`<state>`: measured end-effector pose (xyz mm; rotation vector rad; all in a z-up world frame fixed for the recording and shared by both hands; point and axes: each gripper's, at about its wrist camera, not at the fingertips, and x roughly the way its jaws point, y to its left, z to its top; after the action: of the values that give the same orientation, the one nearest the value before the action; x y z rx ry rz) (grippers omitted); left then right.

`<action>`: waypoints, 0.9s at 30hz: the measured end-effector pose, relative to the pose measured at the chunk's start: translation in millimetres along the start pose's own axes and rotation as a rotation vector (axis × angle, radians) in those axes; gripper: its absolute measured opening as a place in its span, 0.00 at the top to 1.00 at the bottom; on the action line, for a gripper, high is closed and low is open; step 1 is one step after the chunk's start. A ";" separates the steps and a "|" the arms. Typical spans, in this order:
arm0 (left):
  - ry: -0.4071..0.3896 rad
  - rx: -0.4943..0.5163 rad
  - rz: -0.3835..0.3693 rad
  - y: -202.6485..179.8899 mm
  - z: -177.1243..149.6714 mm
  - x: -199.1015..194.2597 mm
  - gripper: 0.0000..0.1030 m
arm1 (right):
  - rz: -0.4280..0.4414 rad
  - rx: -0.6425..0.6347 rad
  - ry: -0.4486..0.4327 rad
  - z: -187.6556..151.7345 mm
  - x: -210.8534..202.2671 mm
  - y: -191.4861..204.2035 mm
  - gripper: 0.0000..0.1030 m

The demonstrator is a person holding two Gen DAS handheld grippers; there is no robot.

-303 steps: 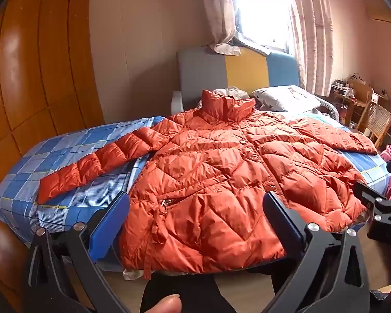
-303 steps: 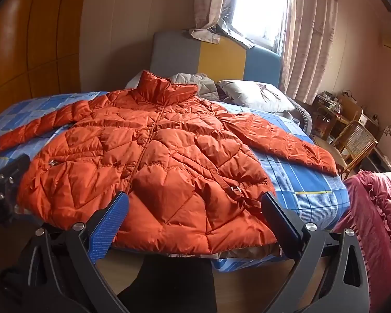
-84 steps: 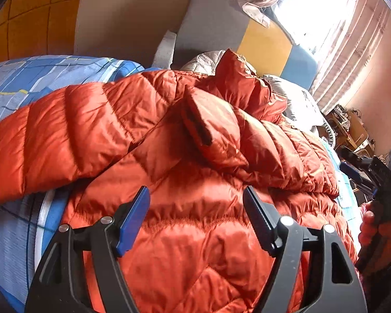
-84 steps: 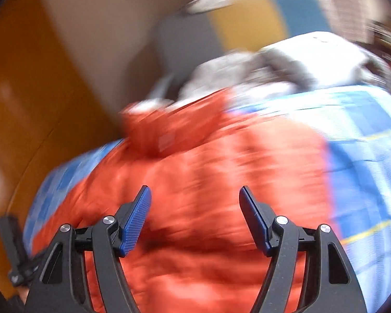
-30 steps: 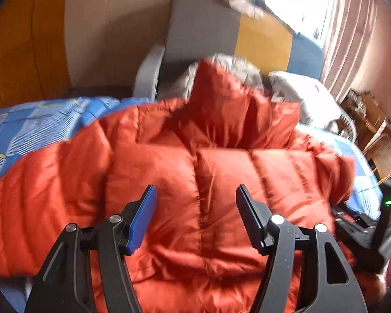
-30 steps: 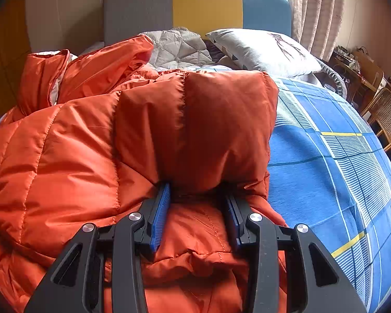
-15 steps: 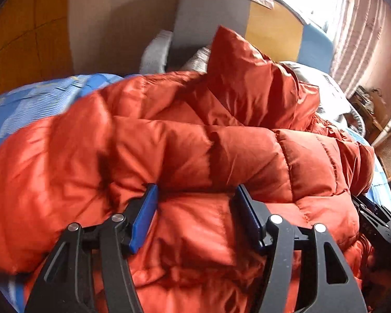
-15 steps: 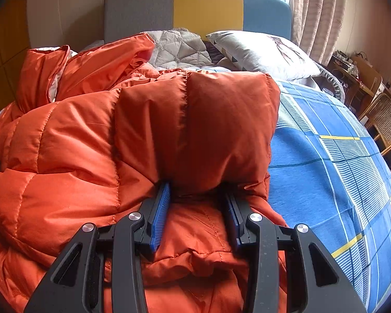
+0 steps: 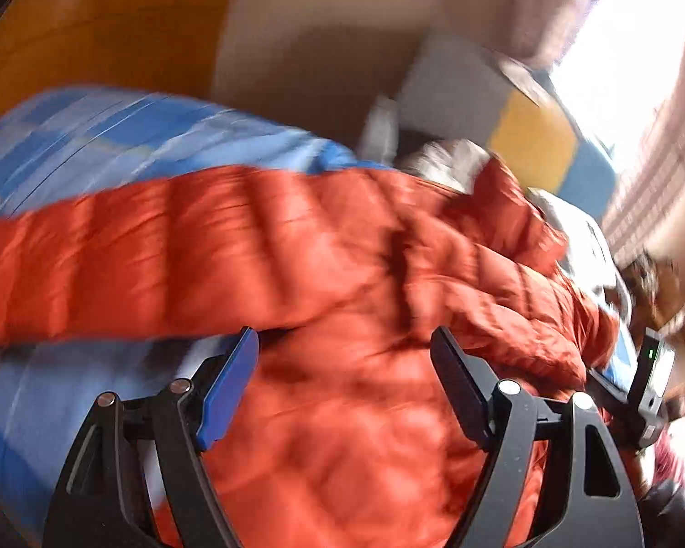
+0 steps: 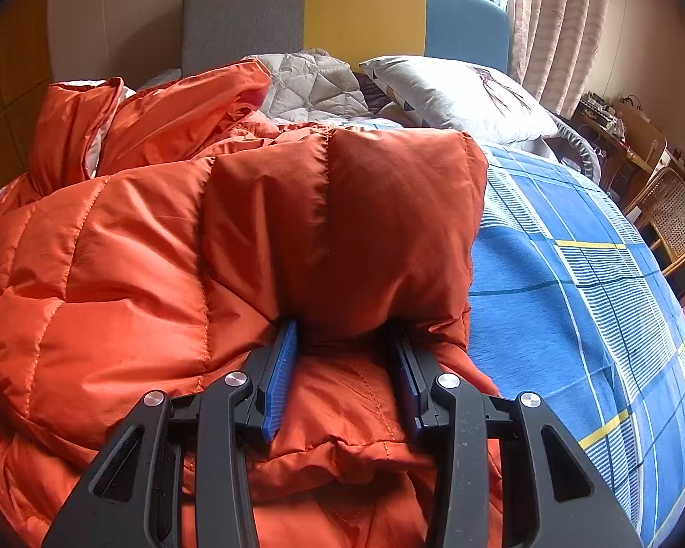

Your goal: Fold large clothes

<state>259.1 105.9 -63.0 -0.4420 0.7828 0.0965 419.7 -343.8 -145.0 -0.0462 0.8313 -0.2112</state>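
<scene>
An orange puffer jacket (image 10: 137, 265) lies on the bed, with its right side folded over the body. My right gripper (image 10: 345, 342) is shut on the jacket's folded sleeve (image 10: 388, 228), with puffy fabric squeezed between the blue pads. In the blurred left wrist view the jacket (image 9: 342, 319) fills the middle, and its left sleeve (image 9: 114, 246) stretches out to the left over the sheet. My left gripper (image 9: 345, 356) is open and empty just above the jacket near the sleeve's root. The right gripper's body shows at the right edge (image 9: 648, 392).
The bed has a blue checked sheet (image 10: 571, 297). A grey pillow (image 10: 456, 91), a quilted grey cover (image 10: 315, 82) and a grey-yellow-blue headboard (image 10: 342, 13) are at the far end. A wicker chair (image 10: 676, 219) and desk stand to the right. A wooden wardrobe (image 9: 91, 45) is on the left.
My left gripper has opened, let go of the jacket fold and swung left toward the outstretched left sleeve. The right gripper stays shut on the folded sleeve, still.
</scene>
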 end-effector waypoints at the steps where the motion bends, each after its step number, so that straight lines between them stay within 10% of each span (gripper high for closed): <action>1: -0.007 -0.050 0.016 22.9 -0.5 -10.2 0.26 | -0.002 -0.001 -0.001 -0.2 -0.4 0.9 0.61; 11: -0.084 -0.468 0.194 205.2 -21.9 -75.3 0.30 | -0.003 0.000 -0.002 0.7 -0.5 -0.5 0.61; 18: -0.145 -0.754 0.151 282.1 -35.7 -77.2 0.37 | -0.013 -0.007 -0.002 0.2 -1.6 -0.8 0.61; 23: -0.137 -0.749 0.174 291.6 -22.8 -61.9 0.77 | -0.030 -0.020 -0.002 0.6 -1.8 3.5 0.61; 27: -0.146 -0.670 0.180 274.1 -5.4 -55.9 0.89 | -0.033 -0.022 -0.002 1.1 -1.4 4.3 0.61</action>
<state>148.6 355.8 -122.9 -0.9851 0.6318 0.5632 420.3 -339.3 -143.8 -0.0807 0.8314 -0.2328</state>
